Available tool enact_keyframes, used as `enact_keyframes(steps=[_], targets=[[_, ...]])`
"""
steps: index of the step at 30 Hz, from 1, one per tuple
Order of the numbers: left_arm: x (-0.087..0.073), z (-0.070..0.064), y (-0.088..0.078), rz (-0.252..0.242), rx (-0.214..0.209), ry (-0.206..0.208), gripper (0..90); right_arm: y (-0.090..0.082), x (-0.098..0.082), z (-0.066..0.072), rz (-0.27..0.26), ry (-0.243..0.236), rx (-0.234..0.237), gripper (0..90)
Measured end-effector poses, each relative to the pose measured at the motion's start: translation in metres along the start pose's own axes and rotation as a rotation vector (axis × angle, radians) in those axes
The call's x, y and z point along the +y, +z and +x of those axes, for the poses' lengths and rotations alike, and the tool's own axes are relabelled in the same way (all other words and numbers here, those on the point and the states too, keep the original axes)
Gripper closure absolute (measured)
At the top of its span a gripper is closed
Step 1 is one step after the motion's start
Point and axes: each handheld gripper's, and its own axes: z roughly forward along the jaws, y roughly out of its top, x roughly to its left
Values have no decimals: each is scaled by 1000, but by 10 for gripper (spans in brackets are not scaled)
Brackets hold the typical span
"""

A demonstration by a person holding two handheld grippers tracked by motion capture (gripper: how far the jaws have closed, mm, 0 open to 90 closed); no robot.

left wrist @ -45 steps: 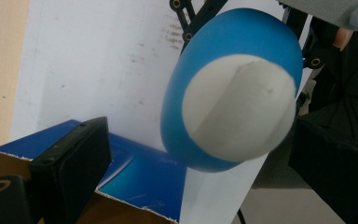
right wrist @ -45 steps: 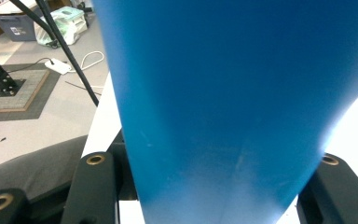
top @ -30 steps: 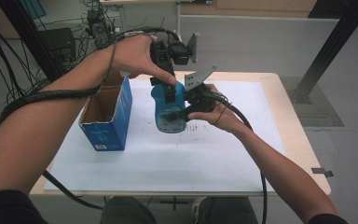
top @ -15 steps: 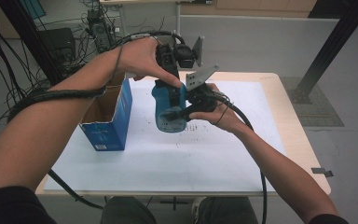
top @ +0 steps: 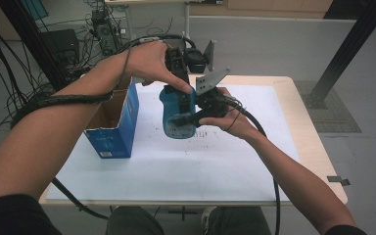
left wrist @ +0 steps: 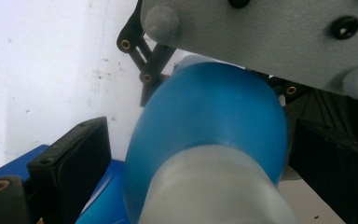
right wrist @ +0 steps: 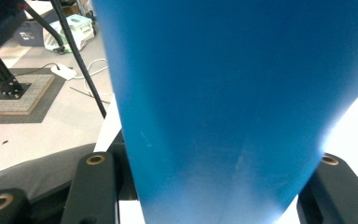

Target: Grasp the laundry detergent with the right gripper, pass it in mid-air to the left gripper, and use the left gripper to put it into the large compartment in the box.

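Nothing has shifted since the earlier frame. The right tool (top: 183,119) clamps the bottle (top: 177,111) low, upright above the counter's (top: 254,161) far middle. The left tool (top: 180,81) straddles its cap from above, jaws seemingly not pressing; box (top: 115,125) sits left.

Workshop table on grey floor
A white-covered wooden table (top: 293,105) is flanked by black frame posts (top: 345,46) and tangled cables (top: 0,73).
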Motion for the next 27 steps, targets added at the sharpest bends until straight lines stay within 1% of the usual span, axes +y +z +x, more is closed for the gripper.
enact_keyframes(steps=[5, 10, 14, 22, 23, 27], targets=[[1, 0, 1, 2, 0, 4, 60, -1, 1, 0, -3, -5, -5, 441], [1, 0, 1, -1, -1, 0, 60, -2, 1, 0, -2, -6, -7, 441], [2, 0, 2, 4, 1, 8, 61, -2, 1, 1, -2, -5, -7, 441], [2, -1, 2, 5, -2, 6, 61, -3, 0, 1, 0, -7, -11, 441], [2, -1, 2, 5, -1, 7, 61, -2, 0, 0, -5, -16, -13, 441], [2, -2, 2, 5, -2, 5, 60, -3, 0, 0, 1, -6, -14, 441]])
